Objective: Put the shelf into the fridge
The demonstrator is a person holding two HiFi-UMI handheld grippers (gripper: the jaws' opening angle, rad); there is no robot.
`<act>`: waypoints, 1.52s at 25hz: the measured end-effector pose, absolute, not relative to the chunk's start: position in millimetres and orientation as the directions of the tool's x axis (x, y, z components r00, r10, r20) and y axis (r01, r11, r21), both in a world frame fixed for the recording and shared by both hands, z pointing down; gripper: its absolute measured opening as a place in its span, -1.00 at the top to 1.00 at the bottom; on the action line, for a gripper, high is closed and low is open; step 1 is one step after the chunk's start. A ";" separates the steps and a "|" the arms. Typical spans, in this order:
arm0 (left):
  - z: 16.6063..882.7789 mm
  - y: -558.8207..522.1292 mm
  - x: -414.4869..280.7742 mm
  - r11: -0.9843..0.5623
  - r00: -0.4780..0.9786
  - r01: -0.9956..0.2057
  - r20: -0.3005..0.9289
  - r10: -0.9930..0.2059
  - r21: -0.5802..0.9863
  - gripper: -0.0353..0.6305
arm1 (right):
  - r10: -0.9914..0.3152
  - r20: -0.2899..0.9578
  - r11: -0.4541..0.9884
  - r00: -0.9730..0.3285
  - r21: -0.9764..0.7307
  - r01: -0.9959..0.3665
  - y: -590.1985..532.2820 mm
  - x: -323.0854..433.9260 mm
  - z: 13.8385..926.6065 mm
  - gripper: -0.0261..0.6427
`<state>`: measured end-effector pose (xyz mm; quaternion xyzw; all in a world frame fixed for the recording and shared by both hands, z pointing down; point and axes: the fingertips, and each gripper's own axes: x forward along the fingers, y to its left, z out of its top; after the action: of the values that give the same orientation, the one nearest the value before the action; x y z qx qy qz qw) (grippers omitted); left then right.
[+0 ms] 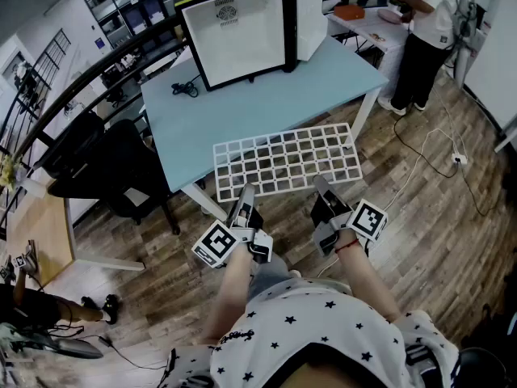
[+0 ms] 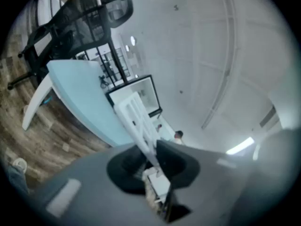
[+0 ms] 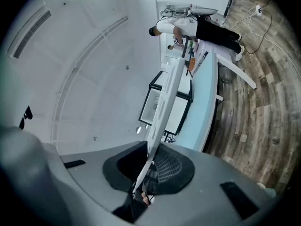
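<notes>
Shelf [image 1: 287, 162], white wire grid: held level in front of the fridge [image 1: 242, 35], well short of its open mouth, over the edge of the table [image 1: 266, 103] that the fridge stands on. I have the left gripper [image 1: 244, 196] and the right gripper [image 1: 323, 191] each clamped on the shelf's edge farthest from the fridge, jaws part closed on the wire. I judge the paired holds keep it flat for sliding in. Fridge: door [image 1: 309, 14] swung open; the white cavity shows nothing inside.
</notes>
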<state>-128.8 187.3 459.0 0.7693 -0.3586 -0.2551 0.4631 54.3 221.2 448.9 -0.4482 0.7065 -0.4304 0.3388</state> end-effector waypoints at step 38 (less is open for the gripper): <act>469.3 122.3 -111.2 -0.289 0.595 -0.309 -0.053 -0.802 0.906 0.71 | -0.918 -0.085 0.241 -0.389 -0.896 -0.374 152.1 72.6 455.1 0.79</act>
<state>-111.2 122.3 469.3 0.7590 -0.3658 -0.2617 0.4708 72.6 152.1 455.1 -0.4492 0.7188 -0.4214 0.3225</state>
